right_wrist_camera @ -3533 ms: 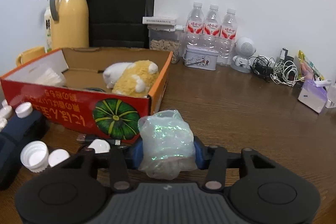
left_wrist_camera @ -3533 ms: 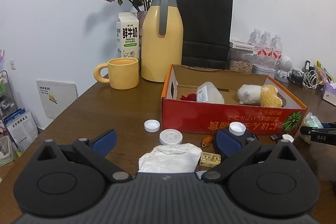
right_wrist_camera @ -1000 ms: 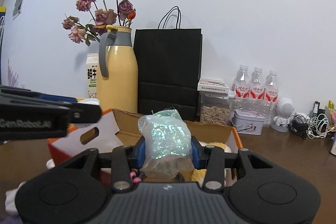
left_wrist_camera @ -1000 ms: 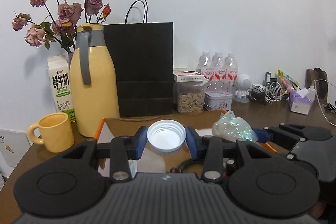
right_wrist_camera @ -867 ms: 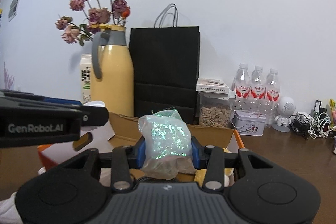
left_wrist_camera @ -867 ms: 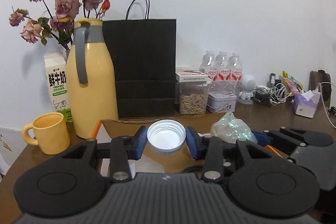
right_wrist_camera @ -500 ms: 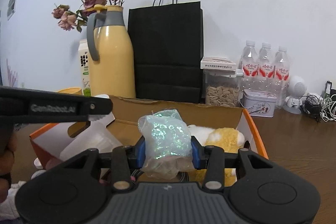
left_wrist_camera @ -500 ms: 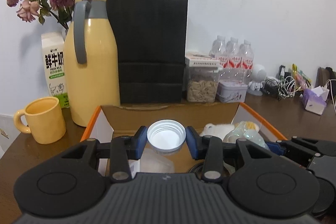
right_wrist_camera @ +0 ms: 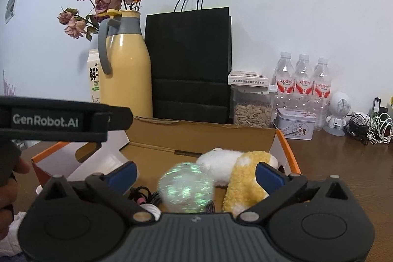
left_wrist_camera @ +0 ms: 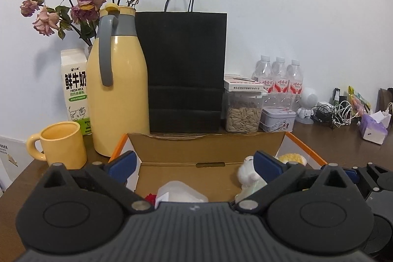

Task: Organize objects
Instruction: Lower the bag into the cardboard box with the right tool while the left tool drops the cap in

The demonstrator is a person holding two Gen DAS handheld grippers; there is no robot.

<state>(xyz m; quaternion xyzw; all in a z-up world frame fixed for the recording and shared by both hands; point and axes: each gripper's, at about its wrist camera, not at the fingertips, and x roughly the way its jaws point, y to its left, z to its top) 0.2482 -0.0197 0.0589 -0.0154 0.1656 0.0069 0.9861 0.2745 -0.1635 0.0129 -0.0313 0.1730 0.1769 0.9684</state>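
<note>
The open cardboard box with orange rims lies right below both grippers. My left gripper hangs over it with its jaws opening wide and nothing between them. Beneath it lie a clear plastic container and a white plush. My right gripper is over the box too, jaws opening. The glittery bag is blurred between the fingers, free of both pads, beside the white and yellow plush toy. The left gripper's side crosses the right wrist view at the left. The white cap is out of sight.
Behind the box stand a yellow jug, a black paper bag, a milk carton and a yellow mug. A seed jar, a tin, water bottles and cables line the right.
Both grippers' jaws have swung wide open. The white cap has left the left jaws and gone from view. The glittery bag has slipped down out of the right jaws toward the box.
</note>
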